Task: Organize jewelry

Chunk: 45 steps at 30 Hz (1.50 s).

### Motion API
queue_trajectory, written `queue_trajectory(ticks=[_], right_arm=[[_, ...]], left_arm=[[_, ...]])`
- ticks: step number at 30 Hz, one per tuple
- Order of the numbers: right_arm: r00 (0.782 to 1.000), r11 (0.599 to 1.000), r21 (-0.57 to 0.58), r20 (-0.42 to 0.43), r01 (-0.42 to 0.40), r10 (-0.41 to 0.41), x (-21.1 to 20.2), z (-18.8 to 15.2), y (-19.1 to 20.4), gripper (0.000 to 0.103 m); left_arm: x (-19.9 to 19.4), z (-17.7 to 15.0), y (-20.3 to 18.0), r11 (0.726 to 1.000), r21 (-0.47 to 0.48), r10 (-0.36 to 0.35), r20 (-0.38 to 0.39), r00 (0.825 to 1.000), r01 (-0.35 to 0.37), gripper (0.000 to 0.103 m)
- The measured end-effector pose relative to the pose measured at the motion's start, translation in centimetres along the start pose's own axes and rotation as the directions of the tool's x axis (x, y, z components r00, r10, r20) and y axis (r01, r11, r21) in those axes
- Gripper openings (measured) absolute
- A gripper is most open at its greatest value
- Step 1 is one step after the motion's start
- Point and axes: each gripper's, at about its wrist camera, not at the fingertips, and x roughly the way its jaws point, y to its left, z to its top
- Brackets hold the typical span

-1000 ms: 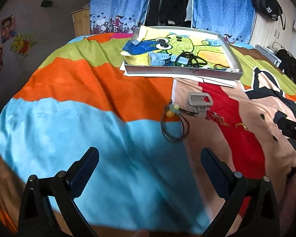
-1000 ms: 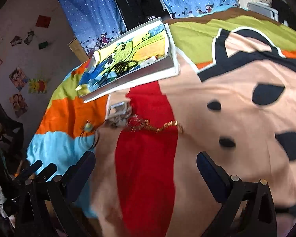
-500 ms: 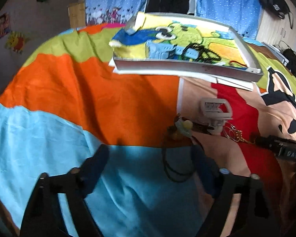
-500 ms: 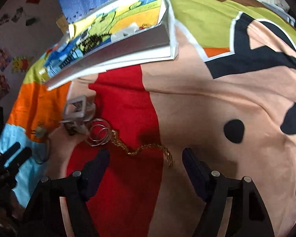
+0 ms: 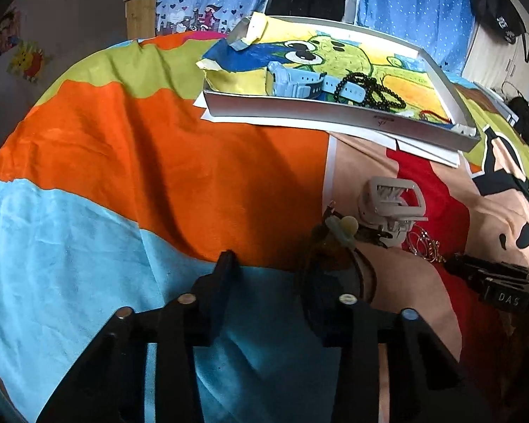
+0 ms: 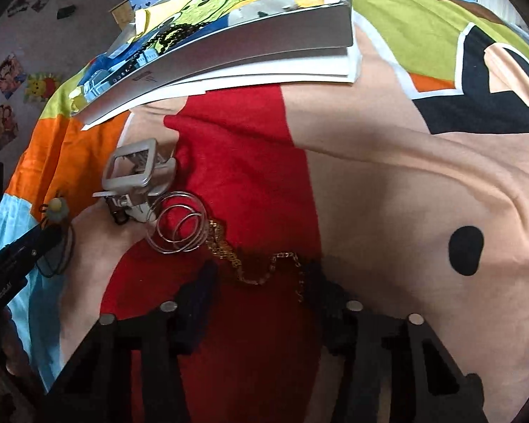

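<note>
Our left gripper (image 5: 271,275) has its fingers spread apart low over the bedspread (image 5: 123,176), the right fingertip resting at the black cord loop (image 5: 365,275) with its pale green charm (image 5: 342,227). Our right gripper (image 6: 261,275) is likewise parted, its fingers either side of the gold chain (image 6: 264,268) on the red patch. Just beyond the chain lie silver bangles (image 6: 180,225), touching a grey hair claw (image 6: 134,172). Farther back sits the tray (image 5: 335,112), holding a blue watch (image 5: 299,81) and black beads (image 5: 370,88).
</note>
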Motion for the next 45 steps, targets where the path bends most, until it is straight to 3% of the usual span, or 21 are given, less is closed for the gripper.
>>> queue_trajectory(ticks=[4,11,14,18,21,26,32,39,42,45], right_arm=[[0.999,0.999,0.006,-0.002,-0.040,0.040,-0.1,-0.2,0.0,0.037],[0.997,0.996,0.015,-0.011,-0.082,0.082,1.0,0.4,0.2,0.037],[0.997,0.997,0.009,-0.013,-0.078,0.078,1.3,0.7,0.5,0.037],[0.997,0.997,0.019,-0.018,-0.077,0.078,1.3,0.7,0.5,0.017],[0.996,0.996,0.023,-0.019,-0.081,0.082,1.3,0.8,0.8,0.014],[0.996,0.996,0.023,0.020,-0.084,0.084,0.1,0.6,1.2,0.013],[0.986,0.998,-0.021,0.160,-0.051,0.054,-3.8,0.2,2.2,0.013],[0.934,0.993,-0.064,0.339,-0.097,0.114,-9.1,-0.3,2.6,0.013],[0.899,0.988,-0.086,0.410,-0.131,0.155,-11.0,-0.3,2.7,0.013],[0.851,0.978,-0.115,0.482,-0.176,0.210,-12.9,-0.4,2.6,0.013]], left_arm=[[-0.1,0.0,-0.5,1.000,0.030,-0.003,0.000,1.000,0.003,0.029],[0.5,-0.4,-1.4,0.994,0.105,0.019,-0.003,1.000,-0.019,0.029],[0.4,-0.5,-1.6,0.992,0.121,0.041,0.008,0.999,-0.042,0.017],[-0.1,-1.0,-2.6,0.980,0.178,0.085,0.055,0.995,-0.093,0.006],[-0.6,-1.4,-3.3,0.971,0.204,0.109,0.091,0.990,-0.126,0.002],[-2.4,-1.5,-4.2,0.976,0.204,0.047,0.134,0.990,-0.074,0.001],[-5.5,-2.1,-5.9,0.974,0.225,-0.045,0.172,0.984,0.006,0.000],[-9.3,-2.0,-7.8,0.978,0.190,-0.128,0.211,0.969,0.088,0.000],[-10.4,-1.5,-8.7,0.979,0.168,-0.154,0.219,0.963,0.118,0.000],[-11.1,-0.4,-9.5,0.978,0.158,-0.169,0.236,0.957,0.134,0.000]])
